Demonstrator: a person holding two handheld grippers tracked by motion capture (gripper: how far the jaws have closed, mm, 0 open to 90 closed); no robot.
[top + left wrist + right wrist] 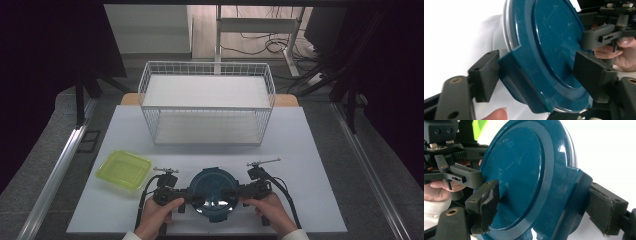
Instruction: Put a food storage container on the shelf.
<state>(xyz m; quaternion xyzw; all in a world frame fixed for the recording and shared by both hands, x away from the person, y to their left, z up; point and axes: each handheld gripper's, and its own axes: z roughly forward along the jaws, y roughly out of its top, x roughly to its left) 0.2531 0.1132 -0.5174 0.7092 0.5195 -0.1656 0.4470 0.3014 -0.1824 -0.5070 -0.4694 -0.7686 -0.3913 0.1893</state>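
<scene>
left hand-held gripper (534, 75): jaws wide, latch tab of teal lid (544, 50) straddled | right hand-held gripper (544, 205): closed on opposite tab | container on counter (310, 150)

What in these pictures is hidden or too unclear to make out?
- What the round container holds: high view, its teal lid covers it.
- Whether the left gripper presses the lid's side tab: left gripper view, motion blur.
- The container's near rim: right gripper view, cut off by the bottom edge.
- Inside the green tub: high view, too small.
</scene>
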